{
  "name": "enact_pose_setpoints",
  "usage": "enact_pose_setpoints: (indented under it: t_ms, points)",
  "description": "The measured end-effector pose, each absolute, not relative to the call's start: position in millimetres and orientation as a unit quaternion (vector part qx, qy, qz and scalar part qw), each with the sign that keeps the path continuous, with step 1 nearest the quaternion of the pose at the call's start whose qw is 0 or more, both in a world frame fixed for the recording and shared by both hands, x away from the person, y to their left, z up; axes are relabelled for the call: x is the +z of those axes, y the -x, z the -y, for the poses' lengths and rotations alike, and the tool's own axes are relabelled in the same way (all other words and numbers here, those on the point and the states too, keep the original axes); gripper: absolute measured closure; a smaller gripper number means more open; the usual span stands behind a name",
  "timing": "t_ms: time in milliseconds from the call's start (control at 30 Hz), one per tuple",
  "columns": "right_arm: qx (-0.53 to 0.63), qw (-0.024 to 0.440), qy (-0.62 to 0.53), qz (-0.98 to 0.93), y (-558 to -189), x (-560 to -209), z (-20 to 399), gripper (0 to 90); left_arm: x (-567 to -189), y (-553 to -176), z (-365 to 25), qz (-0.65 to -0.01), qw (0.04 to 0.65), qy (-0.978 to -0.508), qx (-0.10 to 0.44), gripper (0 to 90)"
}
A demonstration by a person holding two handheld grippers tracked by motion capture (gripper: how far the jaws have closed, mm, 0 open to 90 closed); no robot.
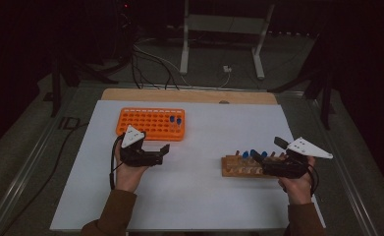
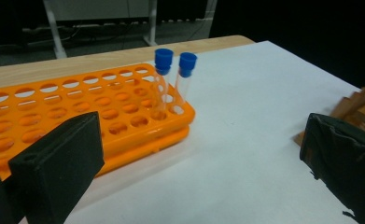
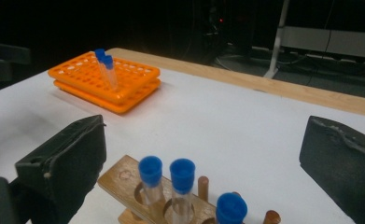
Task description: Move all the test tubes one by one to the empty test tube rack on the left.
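An orange tube rack lies at the back left of the white sheet, with two blue-capped tubes upright at its right end. My left gripper hovers just in front of that rack, jaws open and nothing between them. In the left gripper view the orange rack and its tubes lie ahead of my left gripper. A wooden rack at the right holds three blue-capped tubes. My right gripper is open beside that rack, and the right gripper view puts those tubes low between my right gripper's jaws, untouched.
A white sheet covers the tabletop, whose wooden edge runs along the back. Beyond the table are a white metal stand and cables on the floor. A corner of the wooden rack is at the right of the left gripper view.
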State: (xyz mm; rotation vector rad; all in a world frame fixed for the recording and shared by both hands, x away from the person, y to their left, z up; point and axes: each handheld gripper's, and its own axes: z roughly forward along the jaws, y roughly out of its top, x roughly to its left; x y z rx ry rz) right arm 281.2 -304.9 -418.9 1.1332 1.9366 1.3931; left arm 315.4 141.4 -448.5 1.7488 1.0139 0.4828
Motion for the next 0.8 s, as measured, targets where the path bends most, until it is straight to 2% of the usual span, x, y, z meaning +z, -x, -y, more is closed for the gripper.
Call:
enact_pose_setpoints:
  t_ms: [333,800]
  points:
    - [0.504,0.239,-0.413,-0.72,-282.7,-423.6,307.3,10.2,-446.9,-292.4,-149.8,-0.41,0.517,-0.72,0.215,0.3]
    - [0.488,0.242,-0.418,-0.727,-283.5,-432.2,312.7,10.8,-443.3,-277.1,-160.1,-0.41,0.522,-0.713,0.227,0.3]
